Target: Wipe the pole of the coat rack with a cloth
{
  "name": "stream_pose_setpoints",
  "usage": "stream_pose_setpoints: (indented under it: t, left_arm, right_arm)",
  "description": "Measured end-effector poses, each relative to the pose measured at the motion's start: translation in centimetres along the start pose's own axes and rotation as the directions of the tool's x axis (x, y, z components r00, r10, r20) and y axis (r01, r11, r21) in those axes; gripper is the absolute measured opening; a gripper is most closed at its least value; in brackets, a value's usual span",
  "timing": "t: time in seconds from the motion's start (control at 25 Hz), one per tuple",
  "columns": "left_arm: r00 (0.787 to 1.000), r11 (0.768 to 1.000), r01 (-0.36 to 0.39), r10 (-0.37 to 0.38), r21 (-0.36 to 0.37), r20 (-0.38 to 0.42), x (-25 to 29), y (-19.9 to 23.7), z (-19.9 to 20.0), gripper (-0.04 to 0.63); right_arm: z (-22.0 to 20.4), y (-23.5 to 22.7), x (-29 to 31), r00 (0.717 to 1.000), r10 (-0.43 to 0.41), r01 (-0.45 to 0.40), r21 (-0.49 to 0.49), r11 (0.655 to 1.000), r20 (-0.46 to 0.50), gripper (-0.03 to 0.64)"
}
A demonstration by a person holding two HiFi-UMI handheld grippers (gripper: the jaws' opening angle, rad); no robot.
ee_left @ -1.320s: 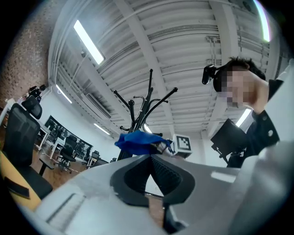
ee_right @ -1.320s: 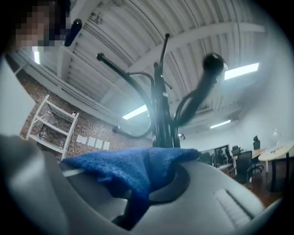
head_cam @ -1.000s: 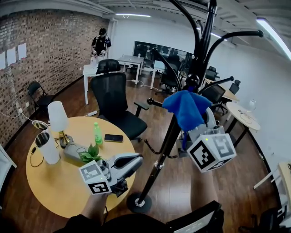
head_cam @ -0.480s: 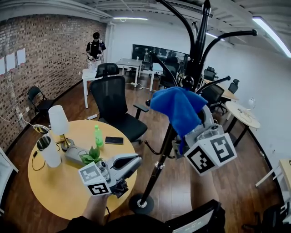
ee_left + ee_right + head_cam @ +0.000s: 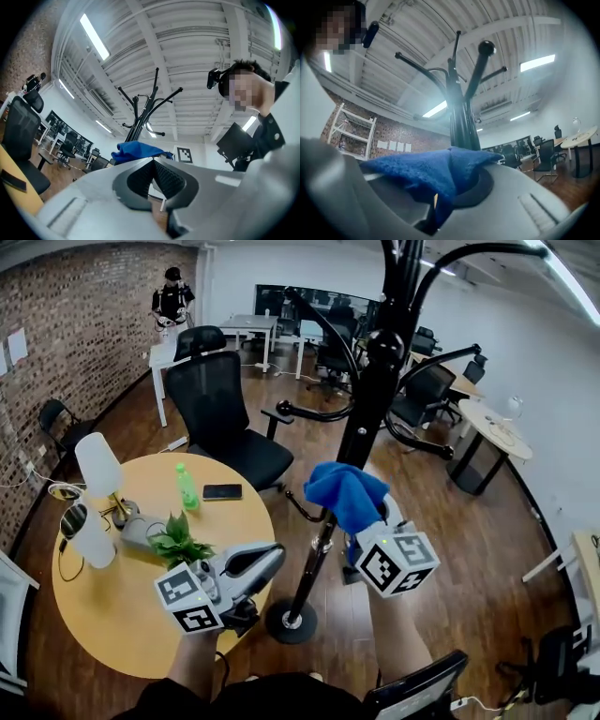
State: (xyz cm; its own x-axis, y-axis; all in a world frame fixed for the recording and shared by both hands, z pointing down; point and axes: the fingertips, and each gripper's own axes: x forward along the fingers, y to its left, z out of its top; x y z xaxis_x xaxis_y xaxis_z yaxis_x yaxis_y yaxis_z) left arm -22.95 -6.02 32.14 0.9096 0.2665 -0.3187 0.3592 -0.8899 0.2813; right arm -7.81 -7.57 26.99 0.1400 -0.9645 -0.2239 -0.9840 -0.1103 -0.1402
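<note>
Right gripper (image 5: 367, 521): its jaws are pinching a fold of the blue cloth (image 5: 342, 491), which is draping over both jaw tips and hiding them in the head view.
Cloth position: it is sitting at about the middle of the coat rack pole (image 5: 361, 427), on its right side. In the right gripper view the cloth (image 5: 426, 173) is bunching over the gripper (image 5: 436, 201), and the pole (image 5: 461, 117) is rising directly behind it. Actual contact cannot be confirmed.
Coat rack: it is standing upright on a round base (image 5: 291, 620) on the wooden floor, its curved hooks spreading out above.
Left gripper (image 5: 270, 555): its jaws are pressing together at the tips with nothing between them, as the left gripper view (image 5: 152, 161) shows. It is hovering over the edge of the round table (image 5: 122, 615), left of the pole and apart from it.
Table contents: a lamp (image 5: 98, 465), a green bottle (image 5: 187, 488), a phone (image 5: 222, 491) and a small plant (image 5: 178, 540) are resting on top.
Surroundings: a black office chair (image 5: 220, 418) is standing behind the table, and a person (image 5: 172, 298) is standing at the far end of the room.
</note>
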Motion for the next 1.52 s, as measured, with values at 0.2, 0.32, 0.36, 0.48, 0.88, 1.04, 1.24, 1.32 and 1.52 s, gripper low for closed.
stream_pose_setpoints:
  t: [0.2, 0.32, 0.36, 0.48, 0.88, 1.04, 1.24, 1.32, 1.52]
  left_arm:
    - [1.000, 0.998, -0.008, 0.007, -0.055, -0.025, 0.1, 0.8, -1.8, 0.002]
    - [0.999, 0.996, -0.017, 0.013, -0.089, -0.043, -0.3, 1.1, -3.0, 0.002]
    - [0.999, 0.995, -0.020, 0.015, -0.097, -0.046, -0.5, 1.3, -3.2, 0.002]
    - [0.998, 0.993, -0.029, 0.023, -0.114, -0.055, -1.3, 1.8, -3.8, 0.002]
    - [0.997, 0.980, -0.081, 0.079, -0.181, -0.018, -3.1, 3.9, -5.2, 0.002]
    - [0.990, 0.978, -0.140, 0.141, -0.156, -0.006, -3.3, 3.6, -5.4, 0.002]
    - [0.949, 0.947, -0.312, 0.314, -0.074, 0.024, -2.3, 3.8, -6.0, 0.002]
    - [0.921, 0.920, -0.387, 0.389, -0.052, 0.032, -1.3, 3.6, -7.5, 0.002]
    - [0.806, 0.808, -0.578, 0.587, -0.117, 0.070, -0.2, 3.6, -14.6, 0.002]
  right_arm:
    - [-10.3, -1.3, -2.0, 0.973, -0.036, 0.056, 0.082, 0.995, -0.230, 0.025]
    - [-16.4, -1.6, -3.5, 0.928, -0.033, 0.092, 0.141, 0.986, -0.371, 0.025]
    - [-18.0, -1.3, -3.9, 0.917, -0.022, 0.097, 0.168, 0.981, -0.397, 0.025]
    - [-19.3, 0.3, -5.1, 0.912, 0.026, 0.087, 0.257, 0.963, -0.409, 0.025]
    - [-18.7, 2.9, -5.8, 0.905, 0.123, 0.034, 0.358, 0.933, -0.408, 0.025]
    - [-19.4, 1.1, -5.1, 0.911, 0.091, 0.024, 0.272, 0.962, -0.403, 0.025]
    - [-18.9, -0.8, -5.2, 0.915, 0.235, -0.114, 0.348, 0.931, -0.327, 0.025]
    - [-18.8, -2.5, -6.3, 0.908, 0.290, -0.168, 0.371, 0.913, -0.302, 0.025]
    - [-23.5, -10.4, -10.6, 0.838, 0.333, -0.249, 0.240, 0.938, -0.432, 0.025]
